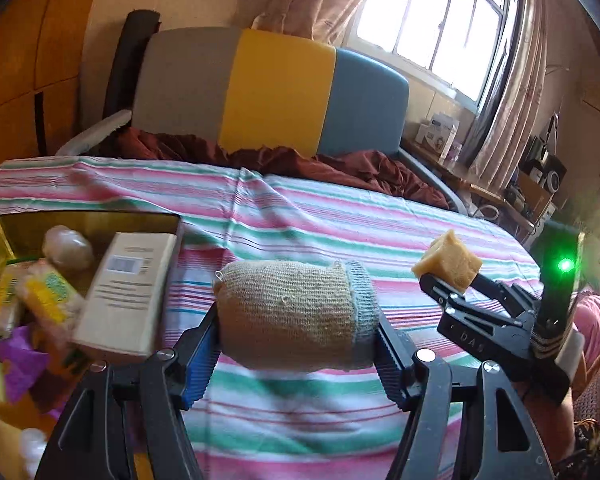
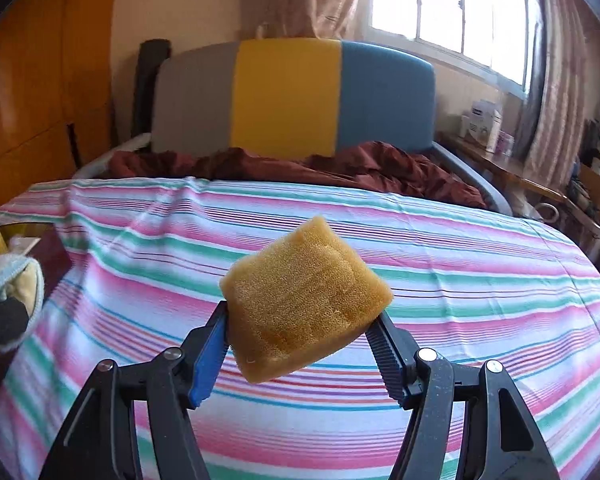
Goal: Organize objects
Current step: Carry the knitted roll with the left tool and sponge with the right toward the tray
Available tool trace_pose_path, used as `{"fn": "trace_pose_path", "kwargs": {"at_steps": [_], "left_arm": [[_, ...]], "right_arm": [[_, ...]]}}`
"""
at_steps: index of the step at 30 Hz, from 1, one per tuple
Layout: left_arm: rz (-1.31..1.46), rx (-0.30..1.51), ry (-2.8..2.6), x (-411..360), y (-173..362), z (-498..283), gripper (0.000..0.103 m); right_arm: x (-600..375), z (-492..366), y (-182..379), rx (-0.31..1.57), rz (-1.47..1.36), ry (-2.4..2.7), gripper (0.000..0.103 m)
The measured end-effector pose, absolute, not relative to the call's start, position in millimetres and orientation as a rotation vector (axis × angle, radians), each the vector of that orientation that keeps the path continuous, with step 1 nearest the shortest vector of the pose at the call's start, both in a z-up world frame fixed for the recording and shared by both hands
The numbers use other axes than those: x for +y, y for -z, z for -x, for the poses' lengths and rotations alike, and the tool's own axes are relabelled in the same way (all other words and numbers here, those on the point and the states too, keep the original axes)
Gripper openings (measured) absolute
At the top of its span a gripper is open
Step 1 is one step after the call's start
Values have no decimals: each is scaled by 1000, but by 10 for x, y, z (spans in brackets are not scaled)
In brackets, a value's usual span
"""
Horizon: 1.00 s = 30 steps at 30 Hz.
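1. The left gripper is clamped on a rolled knitted sock, lifted clear of the striped bed.
2. The right gripper squeezes a yellow sponge, also held above the bed.
3. The gold box, down to the left gripper's left, already holds several items.
4. Both pieces still look due for that box.

We note a bed spread with a pink, green and white striped sheet. At its head a crumpled maroon blanket lies against the headboard. At the left edge sits an open box (contents blurred: a white carton, packets).
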<state>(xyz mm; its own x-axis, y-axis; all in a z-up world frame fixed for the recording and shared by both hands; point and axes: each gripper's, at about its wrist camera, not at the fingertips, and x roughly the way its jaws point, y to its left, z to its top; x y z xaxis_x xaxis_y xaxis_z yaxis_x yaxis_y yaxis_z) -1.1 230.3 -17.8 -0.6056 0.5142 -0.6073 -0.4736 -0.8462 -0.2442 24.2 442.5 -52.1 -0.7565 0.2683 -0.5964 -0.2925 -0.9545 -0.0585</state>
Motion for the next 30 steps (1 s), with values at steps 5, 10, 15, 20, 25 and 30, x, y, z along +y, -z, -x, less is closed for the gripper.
{"fn": "trace_pose_path", "kwargs": {"at_steps": [5, 10, 15, 20, 25, 30], "left_arm": [[887, -133, -2446, 1926, -1, -19, 69], [913, -228, -2508, 1451, -119, 127, 69], [995, -321, -2562, 993, -54, 354, 69], [1073, -402, -2597, 610, 54, 592, 69], [1161, -468, -2629, 289, 158, 816, 69], [1248, -510, -2638, 96, 226, 1032, 69]], "right_arm": [[4303, -281, 498, 8, 889, -2711, 67], [4112, -323, 440, 7, 908, -2752, 67], [3817, -366, 360, 14, 903, -2827, 67], [3513, -392, 269, -28, 885, -2880, 67], [3321, -447, 169, -3, 866, -2934, 67], [3168, -470, 147, 6, 869, -2959, 67]]}}
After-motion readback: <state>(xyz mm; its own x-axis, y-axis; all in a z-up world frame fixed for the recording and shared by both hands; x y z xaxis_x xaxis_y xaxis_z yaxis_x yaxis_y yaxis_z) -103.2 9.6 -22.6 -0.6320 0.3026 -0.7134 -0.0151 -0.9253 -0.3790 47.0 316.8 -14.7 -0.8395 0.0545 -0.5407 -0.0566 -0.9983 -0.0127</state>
